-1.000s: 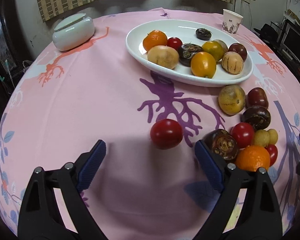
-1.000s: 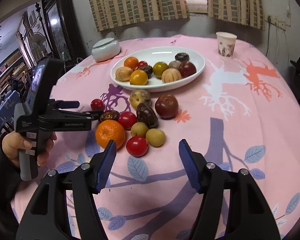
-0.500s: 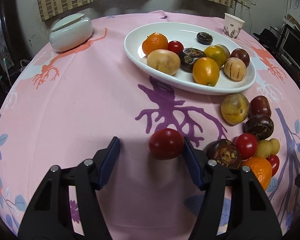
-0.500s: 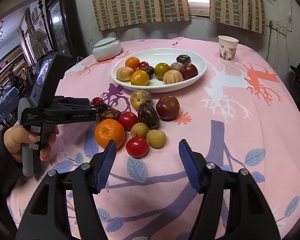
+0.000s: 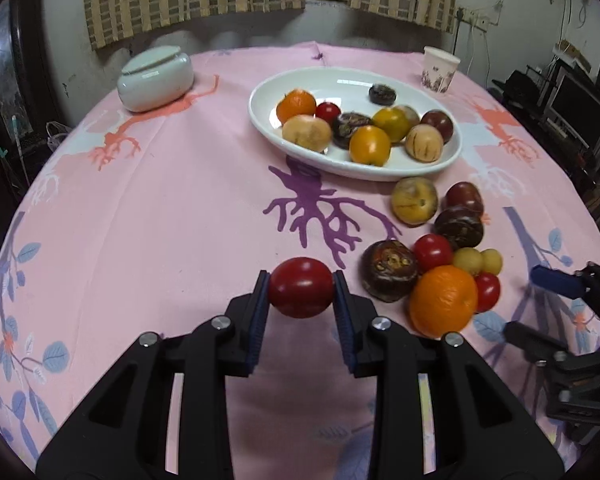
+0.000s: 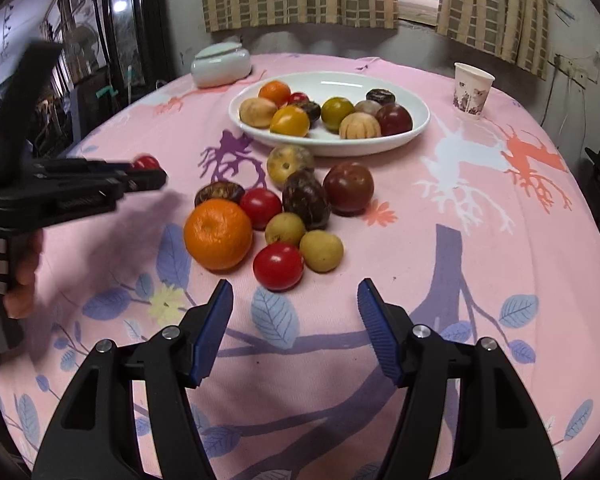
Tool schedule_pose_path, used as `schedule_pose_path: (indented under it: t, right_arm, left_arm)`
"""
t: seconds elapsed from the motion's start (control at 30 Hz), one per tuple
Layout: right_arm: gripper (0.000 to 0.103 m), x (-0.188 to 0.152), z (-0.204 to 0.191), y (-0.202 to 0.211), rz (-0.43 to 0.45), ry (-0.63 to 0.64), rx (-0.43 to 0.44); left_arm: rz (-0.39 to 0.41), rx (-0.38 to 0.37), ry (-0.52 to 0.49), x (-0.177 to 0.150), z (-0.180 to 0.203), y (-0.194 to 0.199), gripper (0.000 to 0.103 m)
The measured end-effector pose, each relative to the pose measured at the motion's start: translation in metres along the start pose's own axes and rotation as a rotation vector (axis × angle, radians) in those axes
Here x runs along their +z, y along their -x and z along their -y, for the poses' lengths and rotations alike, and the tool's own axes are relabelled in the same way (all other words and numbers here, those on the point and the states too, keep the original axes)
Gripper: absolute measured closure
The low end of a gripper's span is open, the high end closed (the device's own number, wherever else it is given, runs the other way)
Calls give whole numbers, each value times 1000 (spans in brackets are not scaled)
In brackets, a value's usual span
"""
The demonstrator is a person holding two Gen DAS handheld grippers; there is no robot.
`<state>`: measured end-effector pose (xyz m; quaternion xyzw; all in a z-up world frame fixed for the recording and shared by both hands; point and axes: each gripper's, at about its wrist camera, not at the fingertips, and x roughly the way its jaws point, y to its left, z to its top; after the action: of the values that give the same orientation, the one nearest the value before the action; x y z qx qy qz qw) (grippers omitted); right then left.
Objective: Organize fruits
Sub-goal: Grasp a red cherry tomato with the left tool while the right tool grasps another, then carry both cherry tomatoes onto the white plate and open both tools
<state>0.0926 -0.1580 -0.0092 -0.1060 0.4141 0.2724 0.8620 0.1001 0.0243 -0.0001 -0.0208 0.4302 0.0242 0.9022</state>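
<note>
My left gripper (image 5: 301, 294) is shut on a red tomato (image 5: 301, 292) and holds it above the pink cloth; it also shows in the right wrist view (image 6: 146, 170) with the tomato (image 6: 145, 162) between its tips. A white oval dish (image 5: 340, 84) at the back holds several fruits. A loose cluster lies on the cloth in front of it, with an orange (image 6: 218, 234), a red tomato (image 6: 278, 266) and a dark plum (image 6: 348, 188). My right gripper (image 6: 296, 316) is open and empty, just short of that cluster.
A white lidded jar (image 5: 154, 80) stands at the back left and a paper cup (image 5: 440, 69) at the back right. The round table drops off on all sides. A dark cabinet (image 6: 116, 40) stands beyond the left edge.
My left gripper closed on the red tomato and lifted it off the cloth. My right gripper moved a little closer to the loose fruit and stayed open.
</note>
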Motion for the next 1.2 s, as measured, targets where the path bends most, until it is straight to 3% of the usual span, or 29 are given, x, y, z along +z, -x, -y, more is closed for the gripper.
schedule_pose_path:
  t: [0.13,0.27,0.5,0.57,0.7,0.9,1.1,1.2]
  right_arm:
    - [40,2,-5,-10,-31,-22,-1]
    - [60,6,-3,-25,-81,-61,-37]
    - [60,19,-8,-33,-88,-112,-38]
    - [69,20,-10,-35,-91,-114,-44]
    - [72,17,-7,-32,-83,-130,-60]
    - [72,7,5,-5,-33,-160,-47]
    - [72,6,12,38,48,-170,-40]
    - [72,14,21,63,106,-181,-42]
  left_arm:
    - [28,-27,-7,-3,0,10,72]
    - [30,-58,-15,-6,-1,9,72]
    - [20,-108,21,-6,-10,8,72]
    - [18,-111,27,-6,-12,8,72]
    - [10,-108,32,-7,-13,5,72]
    - [6,-132,27,-7,-11,4,71]
    - [4,-125,8,-7,-5,12,71]
    - [42,-90,-41,-8,3,28,71]
